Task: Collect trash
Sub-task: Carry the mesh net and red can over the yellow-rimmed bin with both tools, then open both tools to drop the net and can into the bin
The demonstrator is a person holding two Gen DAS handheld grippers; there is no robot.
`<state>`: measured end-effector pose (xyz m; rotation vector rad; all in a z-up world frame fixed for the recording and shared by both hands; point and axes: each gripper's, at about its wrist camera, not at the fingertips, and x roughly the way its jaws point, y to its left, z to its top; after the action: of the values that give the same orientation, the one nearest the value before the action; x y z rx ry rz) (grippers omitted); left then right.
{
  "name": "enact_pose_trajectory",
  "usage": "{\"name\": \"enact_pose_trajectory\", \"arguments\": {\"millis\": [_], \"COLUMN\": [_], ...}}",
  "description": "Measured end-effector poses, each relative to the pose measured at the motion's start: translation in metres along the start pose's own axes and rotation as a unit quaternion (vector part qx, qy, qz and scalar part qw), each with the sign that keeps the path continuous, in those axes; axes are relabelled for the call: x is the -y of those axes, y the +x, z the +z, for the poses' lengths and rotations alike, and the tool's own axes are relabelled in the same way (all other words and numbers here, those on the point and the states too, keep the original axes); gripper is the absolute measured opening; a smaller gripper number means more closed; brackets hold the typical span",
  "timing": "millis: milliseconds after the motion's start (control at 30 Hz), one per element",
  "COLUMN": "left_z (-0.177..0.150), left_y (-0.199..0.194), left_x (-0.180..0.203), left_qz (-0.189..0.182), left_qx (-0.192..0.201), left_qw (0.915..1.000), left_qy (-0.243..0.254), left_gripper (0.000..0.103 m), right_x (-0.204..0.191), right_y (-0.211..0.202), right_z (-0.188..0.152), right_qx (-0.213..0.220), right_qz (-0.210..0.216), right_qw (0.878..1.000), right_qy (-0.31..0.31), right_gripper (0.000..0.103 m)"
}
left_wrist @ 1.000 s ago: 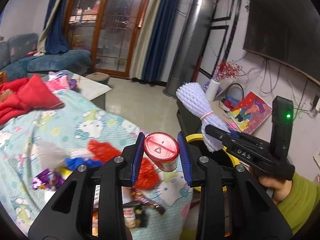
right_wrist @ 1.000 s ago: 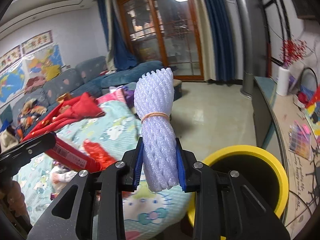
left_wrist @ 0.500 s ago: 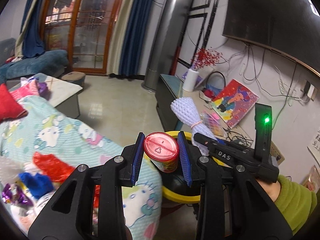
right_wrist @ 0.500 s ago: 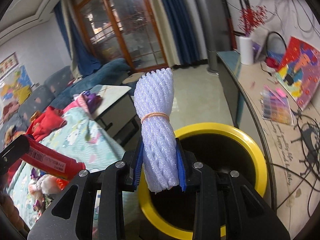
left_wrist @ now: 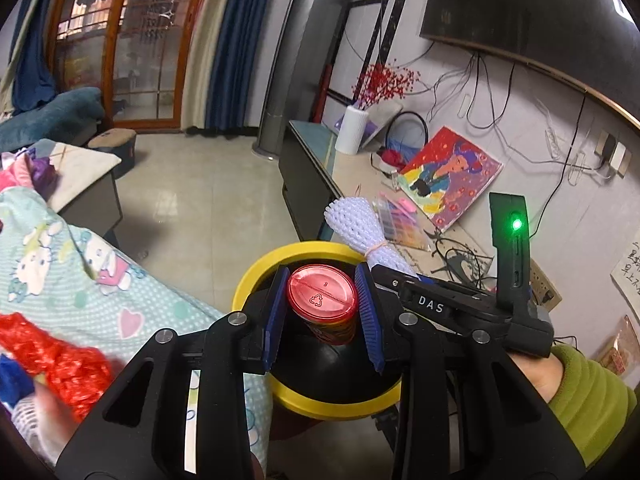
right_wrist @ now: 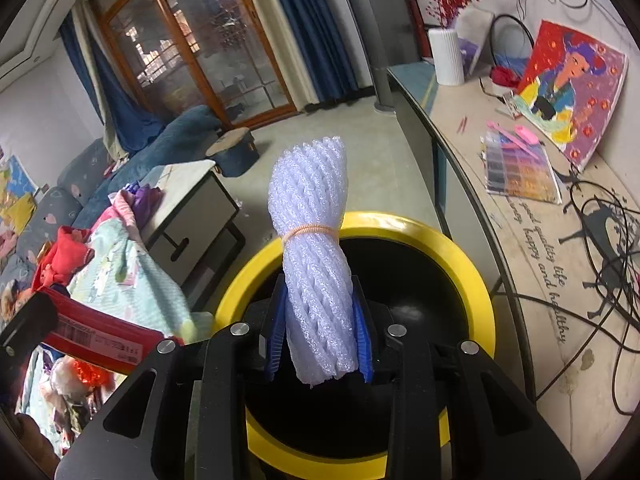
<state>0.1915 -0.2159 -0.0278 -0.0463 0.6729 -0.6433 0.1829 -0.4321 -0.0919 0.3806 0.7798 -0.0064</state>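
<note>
A red-lidded can (left_wrist: 323, 307) and a foam-net bundle (right_wrist: 314, 264), each pinched in jaws, are held over a yellow-rimmed bin (right_wrist: 472, 276) beside a cluttered bench (right_wrist: 532, 240).

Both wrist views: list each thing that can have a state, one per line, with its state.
Left hand-held gripper: shut on the red can.
Red can: held over the bin, lid on.
Right hand-held gripper: shut on the foam net.
Foam net: bundled with a rubber band, held over the bin.
Yellow-rimmed bin: open, nothing visible inside its dark interior.
</note>
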Motion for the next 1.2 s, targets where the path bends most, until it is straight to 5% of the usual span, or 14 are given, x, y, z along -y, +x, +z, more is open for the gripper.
{"name": "enact_pose_trajectory", "arguments": {"millis": [400, 533, 833, 1200], "left_z": [-0.009, -0.013, -0.022, -0.024], "left_y": [0.035, 0.035, 0.002, -0.049], "left_x": [-0.007, -0.012, -0.025, -0.042], "left_qz": [-0.011, -0.012, 0.021, 0.089], "left_qx": [-0.036, -0.037, -0.012, 0.044], "left_qw": [0.9991, 0.9987, 0.9988, 0.9935], "left_qy": [-0.017, -0.034, -0.043, -0.056], "left_gripper": [0.027, 0.055, 0.091, 0.091], "right_x": [0.028, 0.033, 0.025, -0.036], "right_y": [0.026, 0.029, 0.021, -0.027], "right_z": [-0.01, -0.012, -0.01, -0.001], "right_qx": [-0.047, -0.053, -0.042, 0.032], "right_qz": [-0.013, -0.024, -0.023, 0.022], "right_qw": [0.998, 0.997, 0.997, 0.999], "right_qy": [0.037, 0.05, 0.054, -0.017], "right_gripper": [0.033, 0.049, 0.061, 0.072]}}
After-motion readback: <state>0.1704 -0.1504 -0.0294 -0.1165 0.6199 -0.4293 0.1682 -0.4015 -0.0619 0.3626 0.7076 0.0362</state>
